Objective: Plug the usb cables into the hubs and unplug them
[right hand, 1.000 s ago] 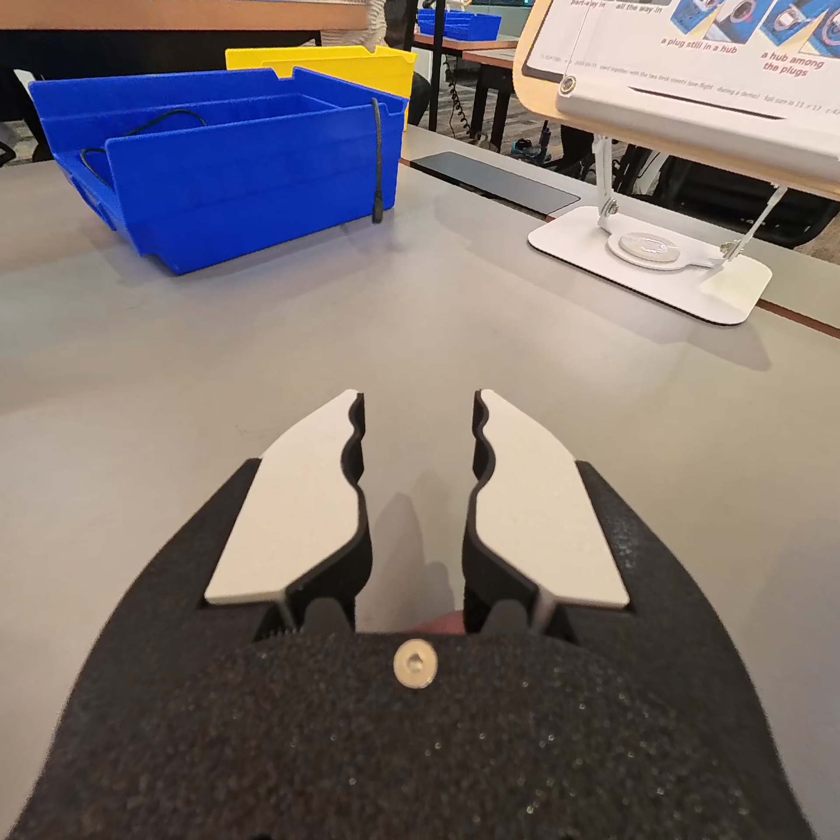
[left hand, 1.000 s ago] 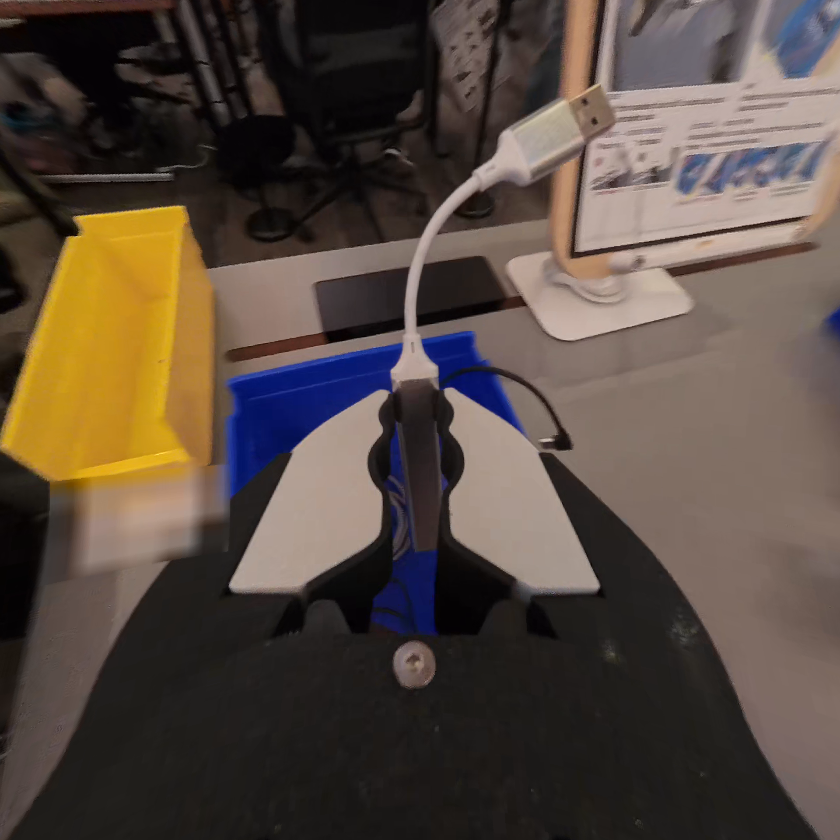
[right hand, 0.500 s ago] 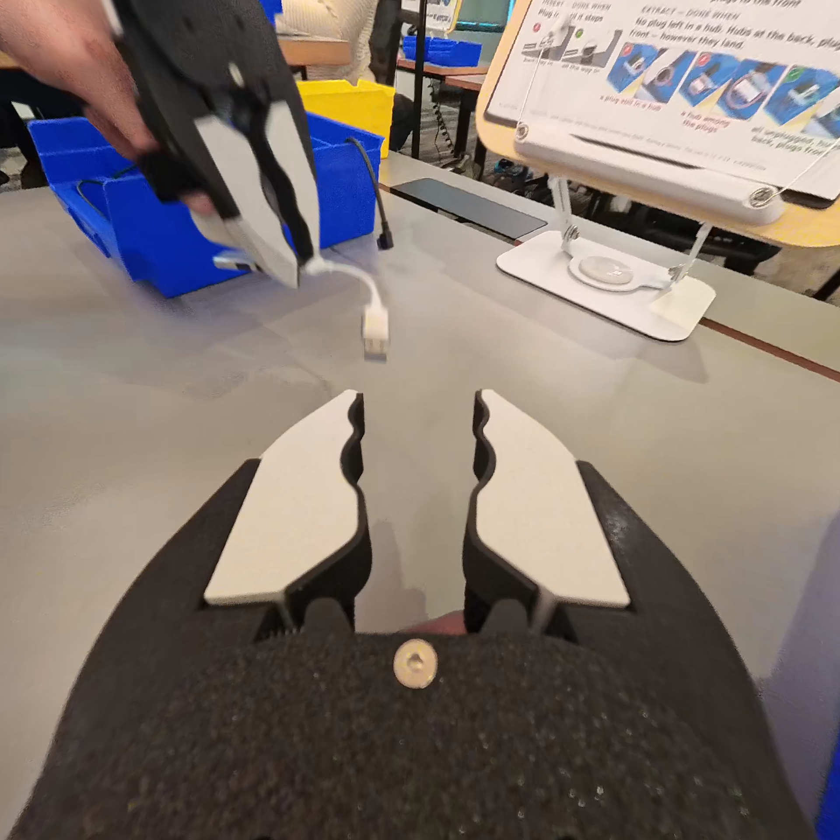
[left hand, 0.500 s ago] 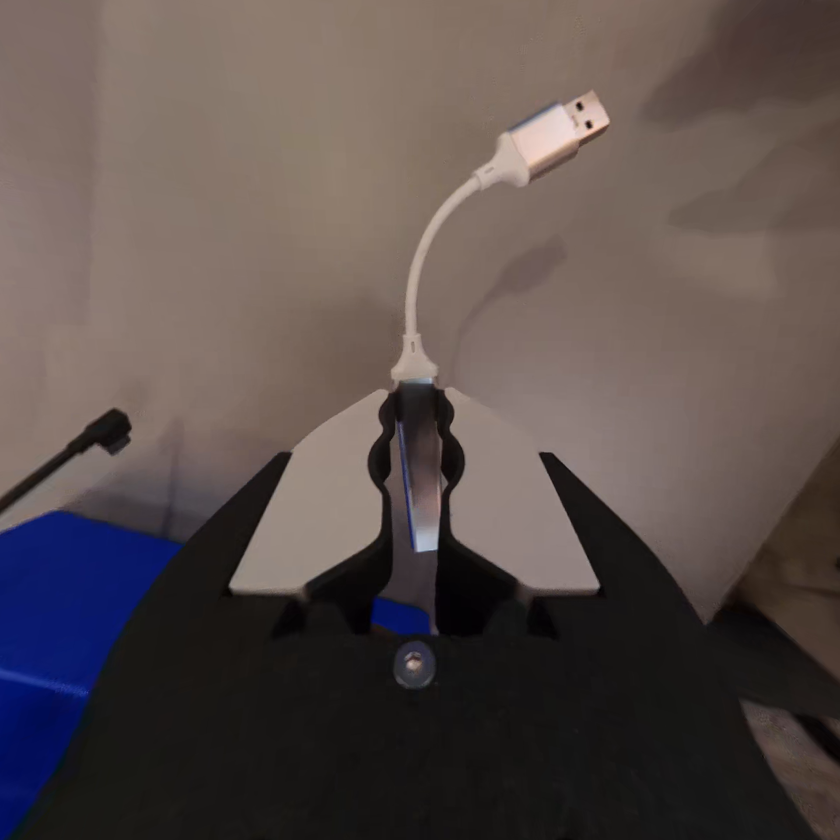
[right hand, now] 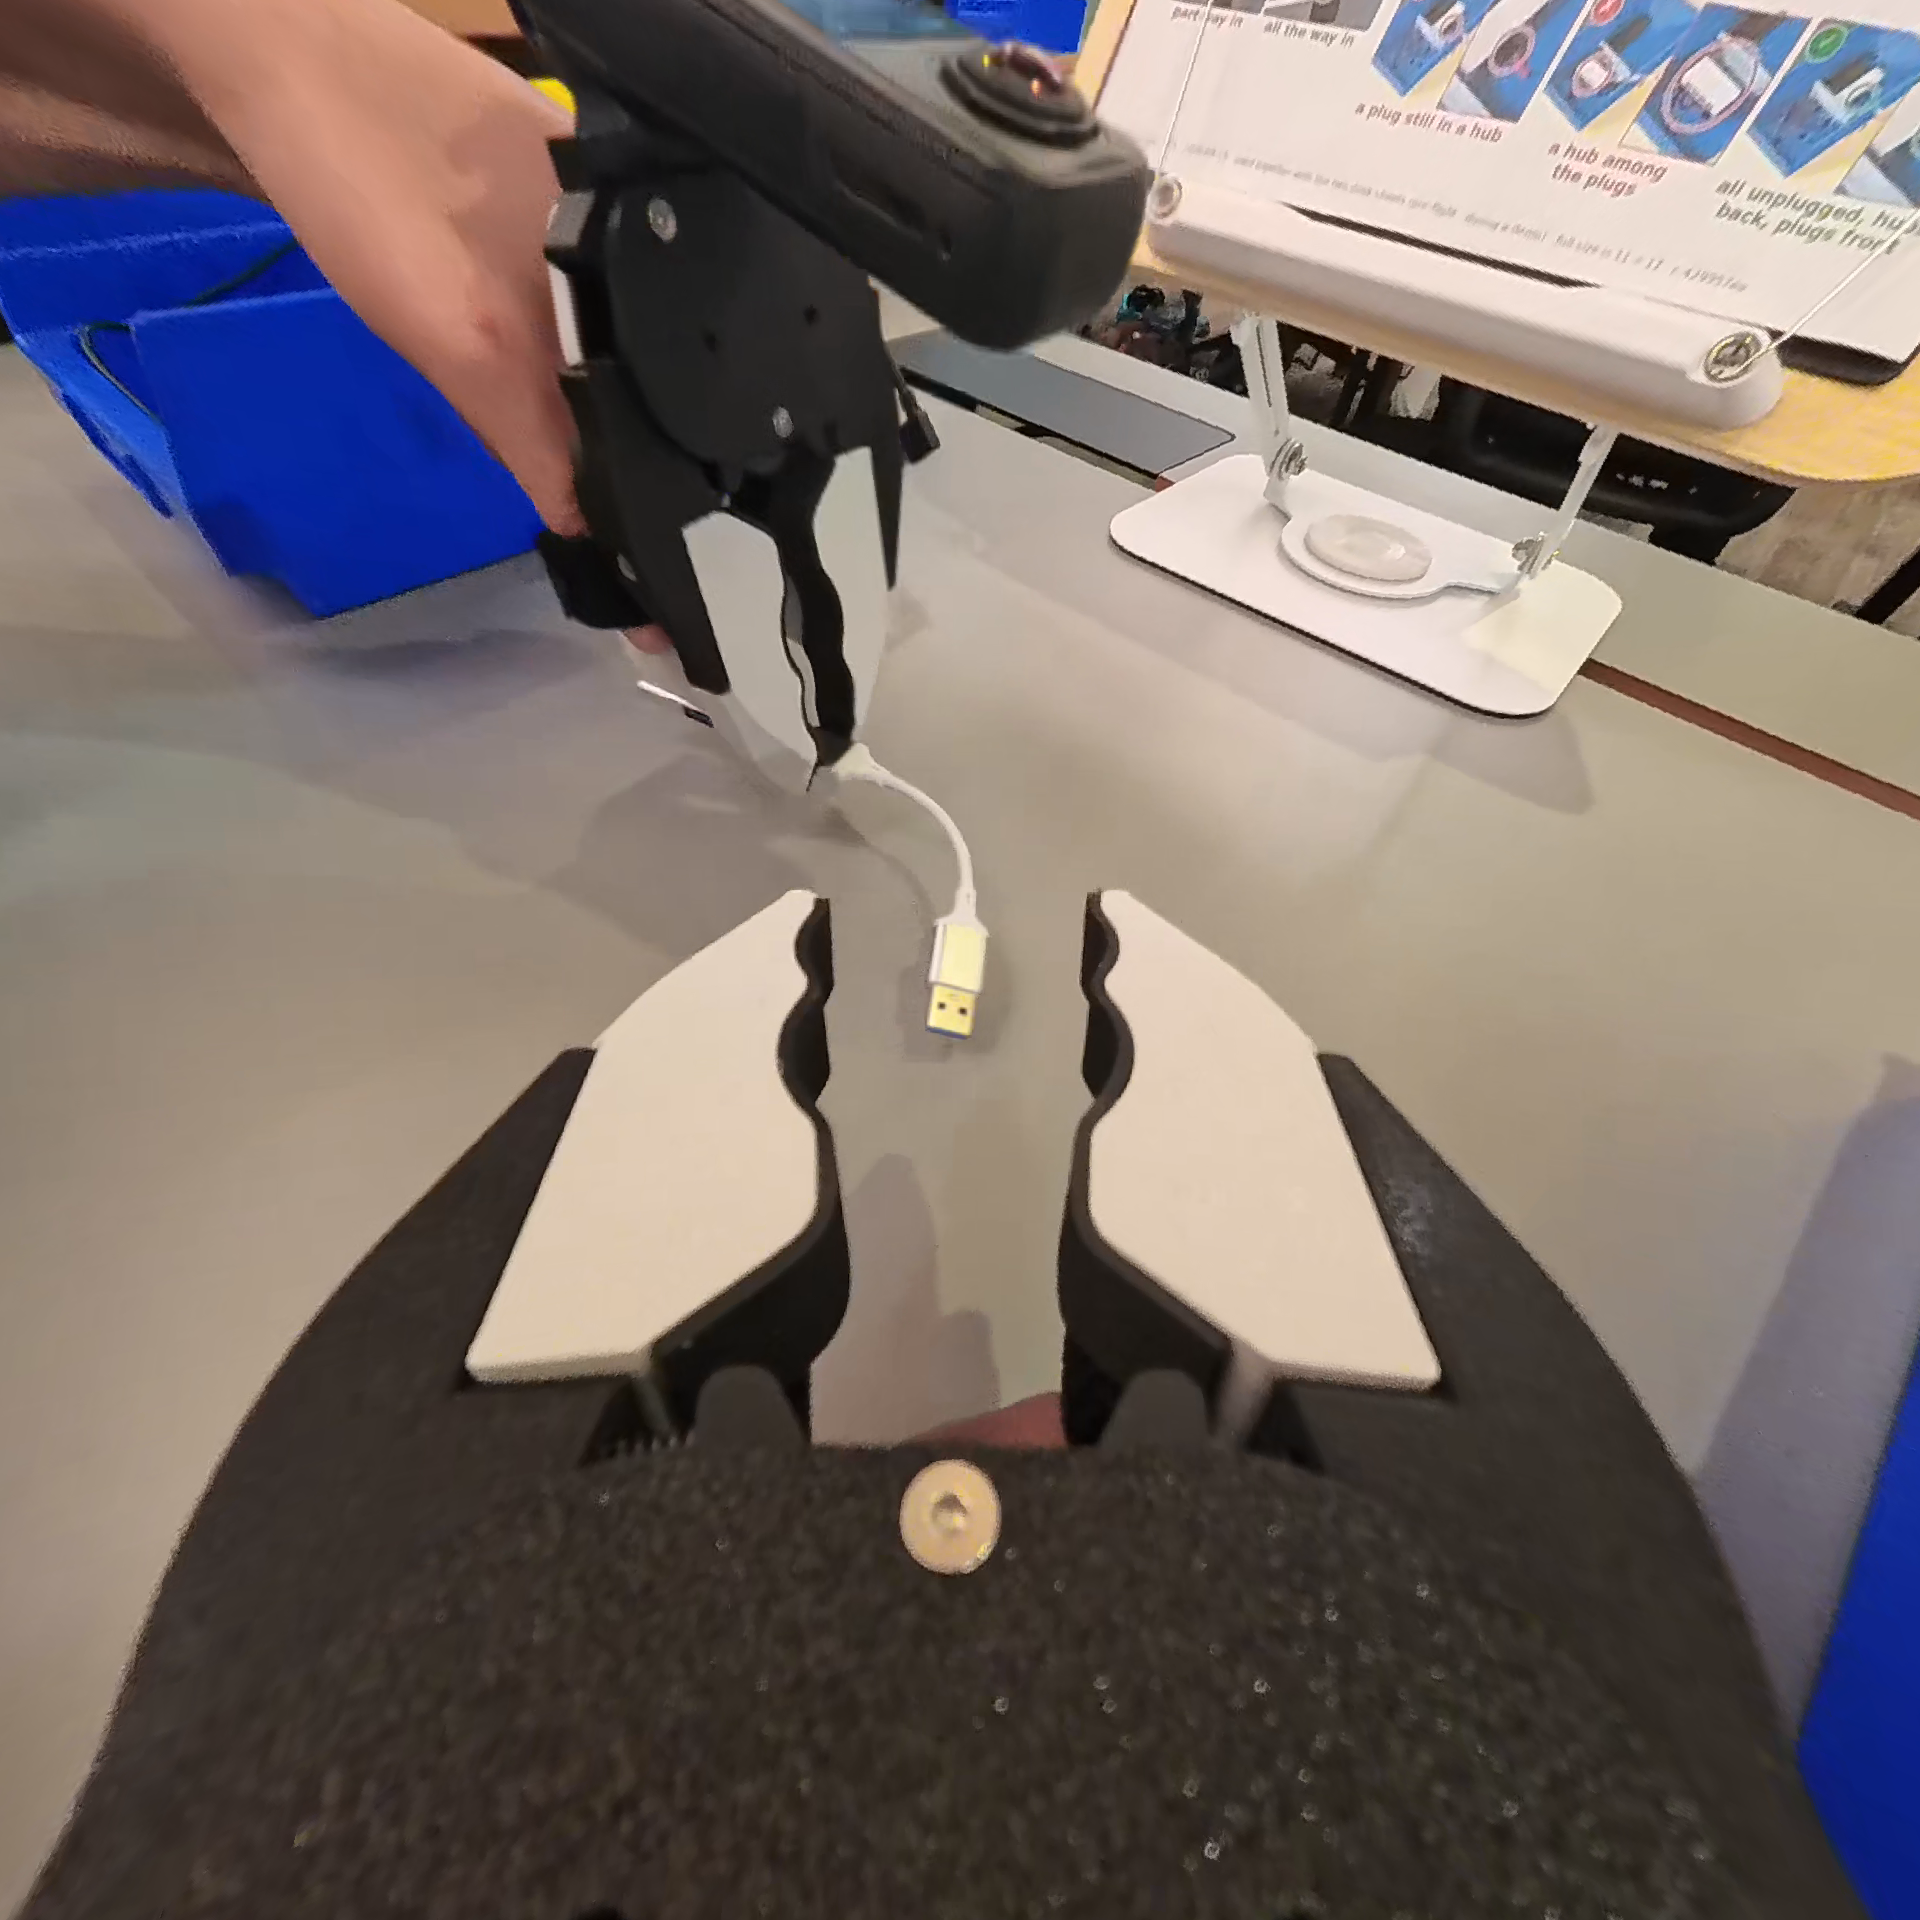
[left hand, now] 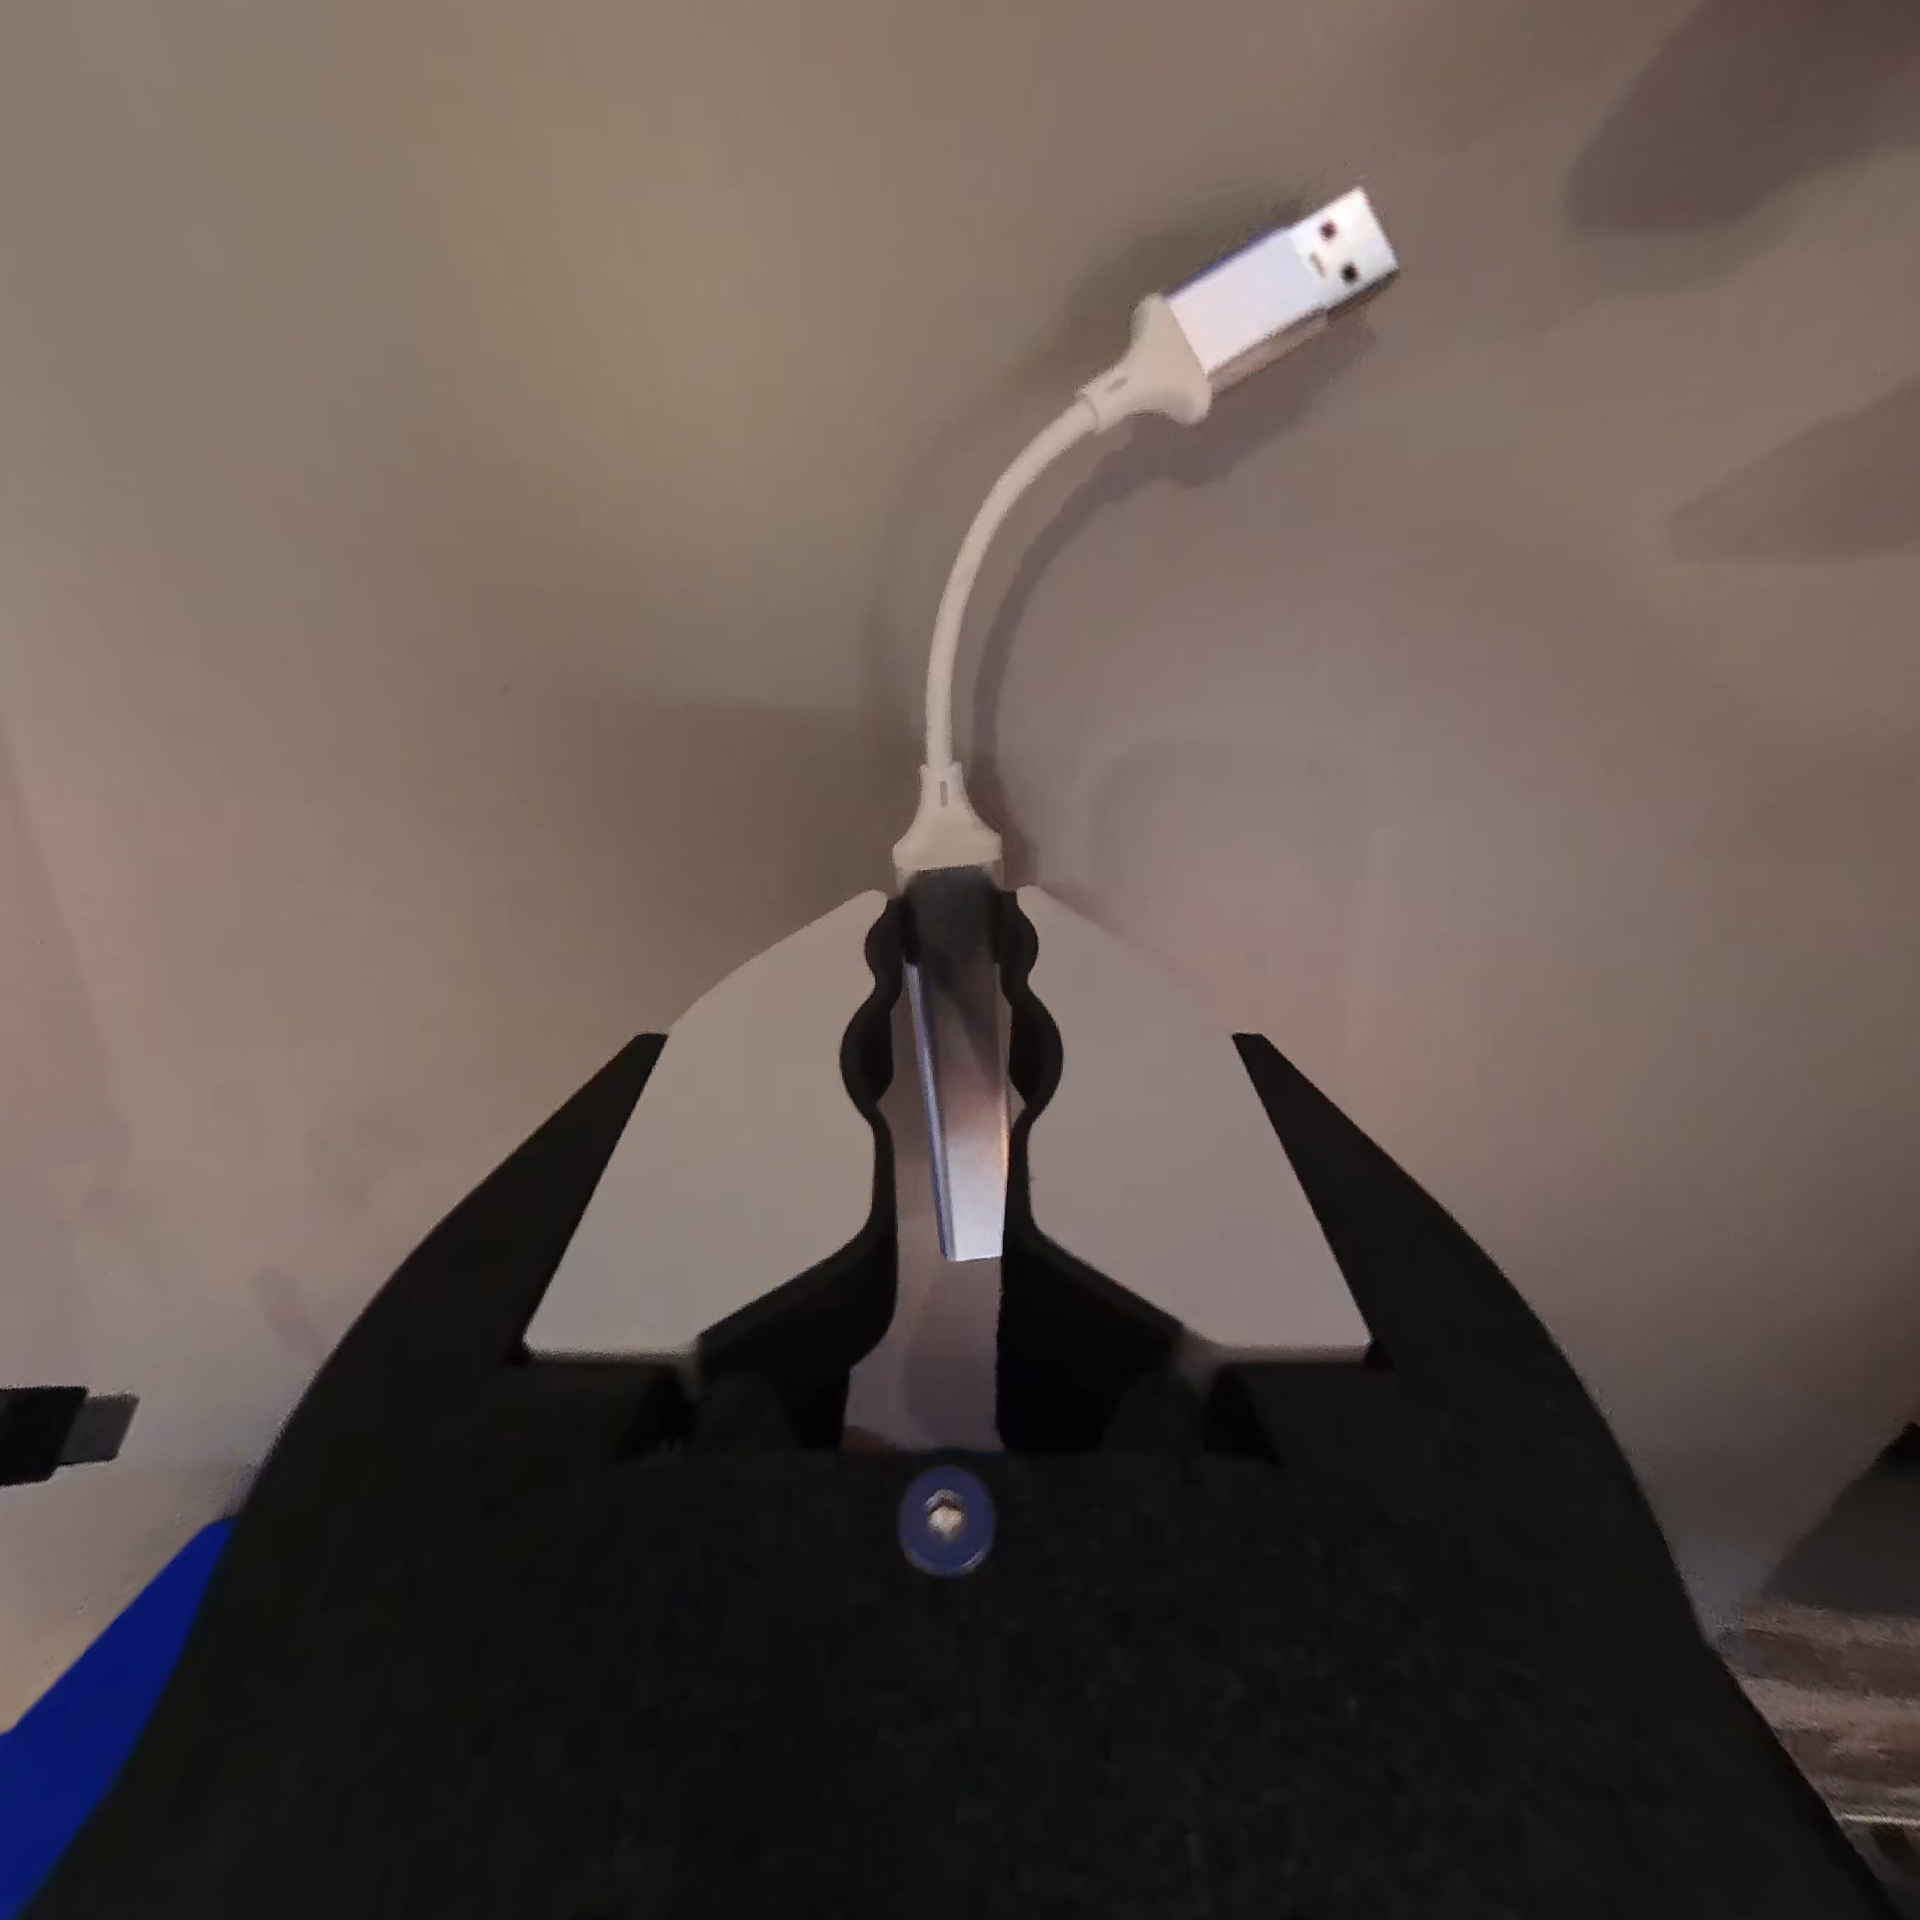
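Hub (left hand: 961, 1081): thin silver body clamped edge-on in the left gripper (left hand: 951, 904), above the table (left hand: 416, 520).
Pigtail (left hand: 971, 582): white lead curving from the hub's front end, its plug (right hand: 958, 977) hanging free just ahead of the right gripper (right hand: 951, 914).
Right gripper: jaws apart, empty, low over the table.
Bin (right hand: 312, 436): blue, behind the left gripper; a black cable (left hand: 62, 1434) shows at its edge.
Progress: early, by my judgement; hub lifted out, no cable plugged in, none unplugged.

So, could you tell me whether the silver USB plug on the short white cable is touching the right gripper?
Apart. In the right wrist view the silver USB plug hangs between the open right gripper jaws, with clear table on both sides.
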The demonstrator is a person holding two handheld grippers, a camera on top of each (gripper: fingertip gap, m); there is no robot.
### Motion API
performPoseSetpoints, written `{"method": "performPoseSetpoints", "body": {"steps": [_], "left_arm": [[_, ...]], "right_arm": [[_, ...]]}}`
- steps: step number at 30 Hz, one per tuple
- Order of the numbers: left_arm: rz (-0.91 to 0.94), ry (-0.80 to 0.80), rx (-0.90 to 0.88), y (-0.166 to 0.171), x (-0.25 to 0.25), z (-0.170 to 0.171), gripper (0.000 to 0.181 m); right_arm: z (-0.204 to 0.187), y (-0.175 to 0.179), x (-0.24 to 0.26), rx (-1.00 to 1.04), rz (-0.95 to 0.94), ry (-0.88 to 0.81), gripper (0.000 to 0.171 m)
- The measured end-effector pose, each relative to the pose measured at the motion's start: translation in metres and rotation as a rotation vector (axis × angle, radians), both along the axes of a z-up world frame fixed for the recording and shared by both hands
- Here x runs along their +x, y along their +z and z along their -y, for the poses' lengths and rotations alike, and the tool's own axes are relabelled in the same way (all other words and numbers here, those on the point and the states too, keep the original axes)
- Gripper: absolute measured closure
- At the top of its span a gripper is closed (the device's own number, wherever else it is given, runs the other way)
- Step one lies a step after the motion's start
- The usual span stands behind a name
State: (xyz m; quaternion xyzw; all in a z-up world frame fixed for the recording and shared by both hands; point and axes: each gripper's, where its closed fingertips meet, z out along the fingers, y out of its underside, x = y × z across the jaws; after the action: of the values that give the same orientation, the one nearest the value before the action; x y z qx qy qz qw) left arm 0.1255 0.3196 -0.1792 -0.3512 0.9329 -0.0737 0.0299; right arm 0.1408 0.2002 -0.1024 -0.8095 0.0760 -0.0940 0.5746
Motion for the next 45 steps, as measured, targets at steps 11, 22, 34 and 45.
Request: {"method": "performPoseSetpoints", "body": {"steps": [11,22,34,45], "left_arm": [[0.267,0.120,-0.139,0.029,-0.009,0.004,0.133],[1.083,0.683,-0.616,0.122,-0.118,-0.020,0.099],[1.205,0.888,-0.746,0.100,-0.170,-0.039,0.094],[1.008,0.857,-0.660,0.074,-0.151,-0.025,0.114]], "right_arm": [[0.004,-0.002,0.005,0.013,-0.004,0.003,0.125],[-0.006,-0.003,-0.011,0.071,0.106,0.079,0.126],[-0.011,-0.003,-0.012,0.067,0.127,0.086,0.127],[-0.010,-0.003,-0.011,0.070,0.126,0.084,0.128]]}}
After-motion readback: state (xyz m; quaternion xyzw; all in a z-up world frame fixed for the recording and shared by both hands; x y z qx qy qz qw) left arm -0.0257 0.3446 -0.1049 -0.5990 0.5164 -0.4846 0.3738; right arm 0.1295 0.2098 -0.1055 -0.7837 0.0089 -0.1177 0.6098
